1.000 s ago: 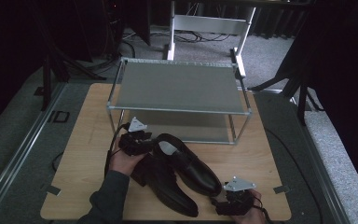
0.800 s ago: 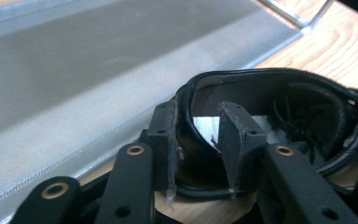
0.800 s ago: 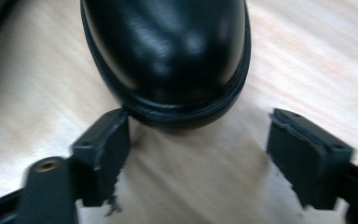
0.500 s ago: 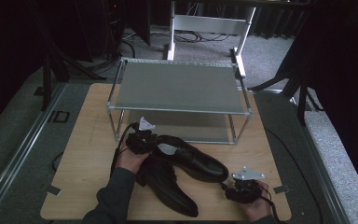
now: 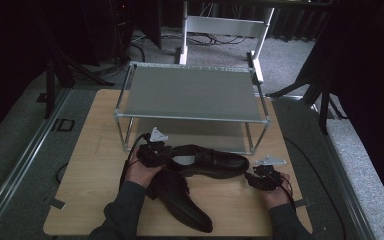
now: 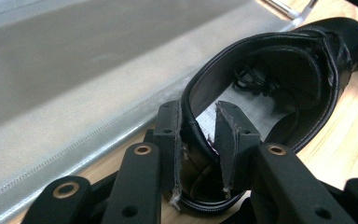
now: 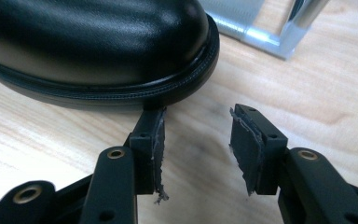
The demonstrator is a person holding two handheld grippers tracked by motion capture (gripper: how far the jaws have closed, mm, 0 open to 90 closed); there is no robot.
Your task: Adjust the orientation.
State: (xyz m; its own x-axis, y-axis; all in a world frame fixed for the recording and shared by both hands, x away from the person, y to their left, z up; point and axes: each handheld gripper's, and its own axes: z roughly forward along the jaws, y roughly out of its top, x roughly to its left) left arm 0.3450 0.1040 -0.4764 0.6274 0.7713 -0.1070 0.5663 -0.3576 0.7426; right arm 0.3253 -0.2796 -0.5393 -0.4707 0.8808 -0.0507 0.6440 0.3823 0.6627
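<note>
Two black leather shoes lie on the wooden table [image 5: 90, 175]. One shoe [image 5: 215, 161] rests crosswise in front of the rack. My left gripper [image 5: 172, 156] is shut on its heel wall, one jaw outside and one inside the opening [image 6: 198, 135], after its jaws have just been closing. The shoe's laces and insole [image 6: 261, 107] show beyond the jaws. My right gripper [image 5: 250, 179] stands open just off the shoe's toe [image 7: 98, 42]; its jaws have just been closing and nothing but bare wood is between them [image 7: 196, 140]. The second shoe [image 5: 182, 200] lies nearer the person.
A two-shelf metal rack [image 5: 190, 118] stands at the back of the table, its lower shelf [image 6: 74, 70] just behind the held shoe. One rack leg [image 7: 289, 28] rises beyond the toe. Dark stands and cables surround the table.
The held shoe has swung from a diagonal to lying across the table in front of the rack. My right gripper has moved away from the person, up to the shoe's toe.
</note>
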